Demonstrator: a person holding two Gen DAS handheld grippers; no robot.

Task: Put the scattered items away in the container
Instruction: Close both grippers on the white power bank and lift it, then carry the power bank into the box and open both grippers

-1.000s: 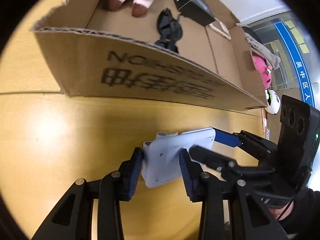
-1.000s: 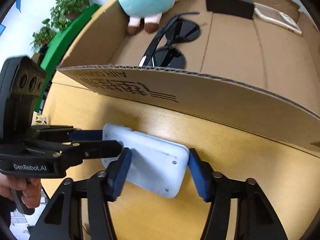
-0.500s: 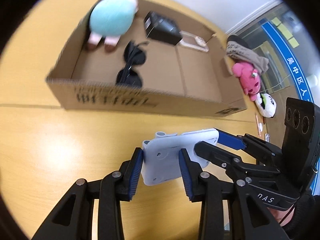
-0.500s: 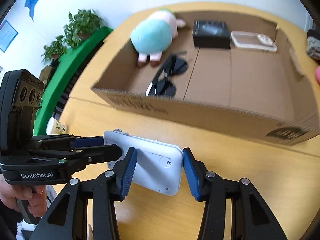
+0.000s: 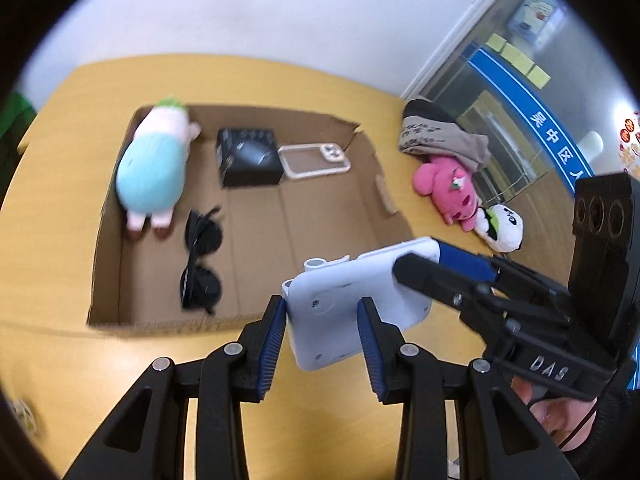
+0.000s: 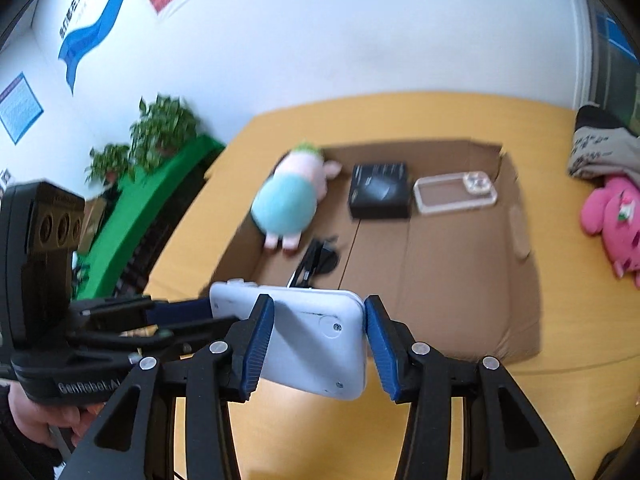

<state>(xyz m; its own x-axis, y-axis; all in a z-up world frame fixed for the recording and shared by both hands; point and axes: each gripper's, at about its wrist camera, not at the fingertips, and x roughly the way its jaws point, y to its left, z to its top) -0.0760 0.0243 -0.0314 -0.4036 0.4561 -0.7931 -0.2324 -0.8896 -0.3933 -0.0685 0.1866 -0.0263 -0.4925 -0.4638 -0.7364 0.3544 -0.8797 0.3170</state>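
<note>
Both grippers hold one white flat device (image 5: pixel 340 304), seen also in the right wrist view (image 6: pixel 312 340), in the air just in front of the open cardboard box (image 5: pixel 384 196). My left gripper (image 5: pixel 322 332) is shut on its one end, my right gripper (image 6: pixel 316 340) on the other. The box (image 6: pixel 516 240) holds a teal plush (image 5: pixel 152 176), a black box (image 5: pixel 248 158), a clear phone case (image 5: pixel 316 160) and black sunglasses (image 5: pixel 200 264).
On the yellow table (image 5: pixel 60 216), right of the box, lie a pink plush (image 5: pixel 448 188), a small panda toy (image 5: pixel 502 228) and a grey folded cloth (image 5: pixel 440 136). Green plants (image 6: pixel 160 132) stand beyond the table's left edge.
Both grippers have lifted the white device up and back from the table. The box, close before, now lies lower and farther off, with its whole inside showing.
</note>
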